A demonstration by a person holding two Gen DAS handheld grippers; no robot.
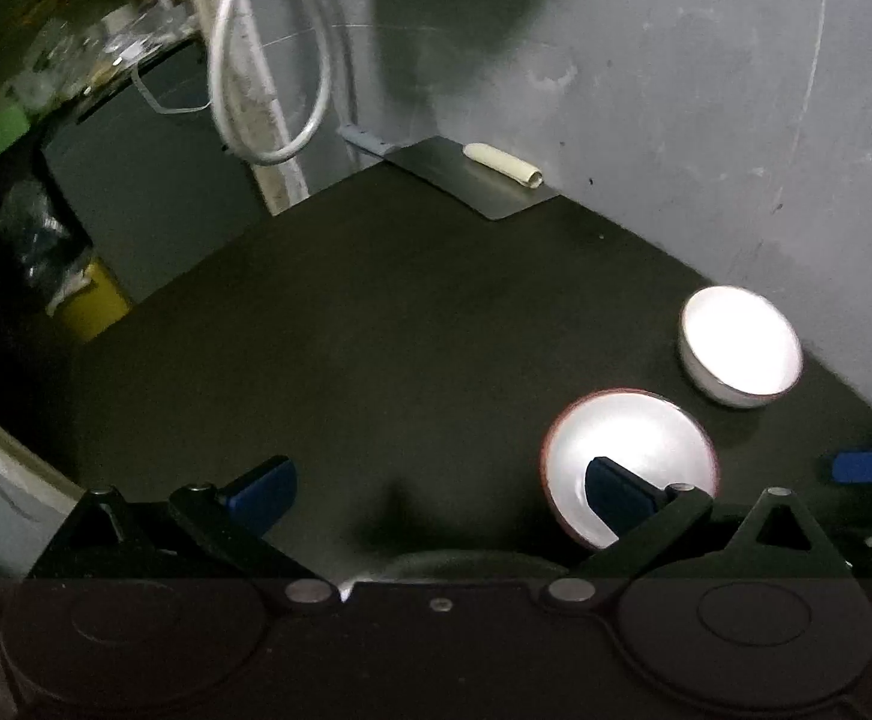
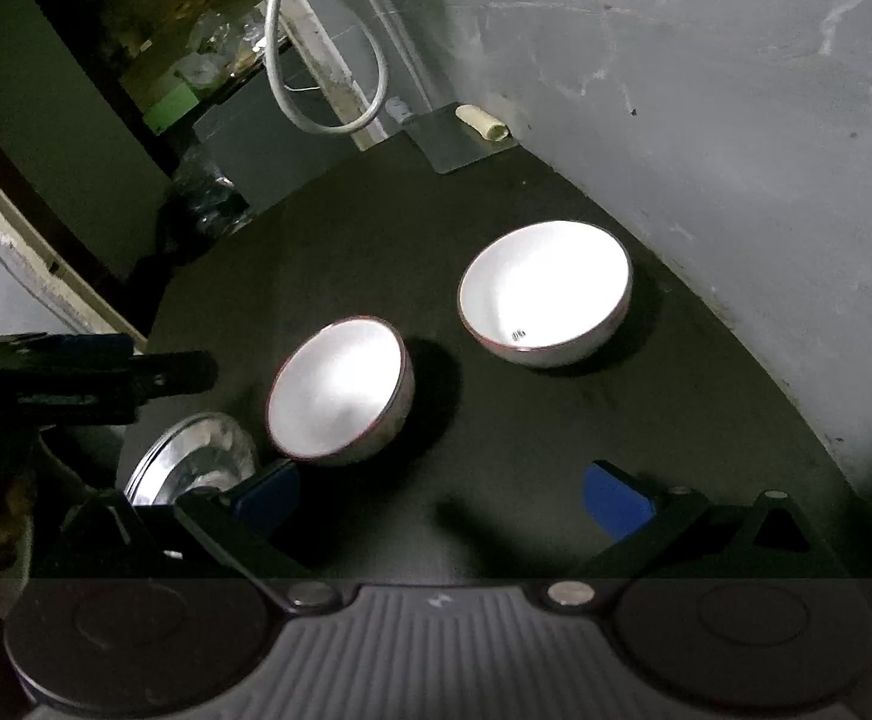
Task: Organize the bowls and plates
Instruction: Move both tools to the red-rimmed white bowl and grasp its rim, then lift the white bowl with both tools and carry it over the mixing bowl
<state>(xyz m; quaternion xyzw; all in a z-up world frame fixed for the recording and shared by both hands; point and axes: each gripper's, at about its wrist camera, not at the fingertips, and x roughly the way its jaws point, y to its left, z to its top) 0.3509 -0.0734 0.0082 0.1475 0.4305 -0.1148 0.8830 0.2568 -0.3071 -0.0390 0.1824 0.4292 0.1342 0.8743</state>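
Observation:
Two white bowls with dark red rims stand on a dark table (image 2: 496,450). In the right wrist view the nearer bowl (image 2: 339,390) is tilted, and the farther bowl (image 2: 547,291) sits upright by the wall. A steel plate (image 2: 195,468) lies at the table's left edge. My right gripper (image 2: 442,498) is open and empty, just in front of the nearer bowl. In the left wrist view my left gripper (image 1: 442,492) is open and empty; its right fingertip (image 1: 616,498) overlaps the nearer bowl (image 1: 628,462). The farther bowl (image 1: 742,348) is beyond it.
A grey wall (image 2: 736,120) runs along the table's right side. A flat metal sheet (image 1: 472,180) with a cream roll (image 1: 502,163) lies at the far corner. White cable (image 1: 267,78) hangs behind. A yellow bin (image 1: 93,306) stands below left.

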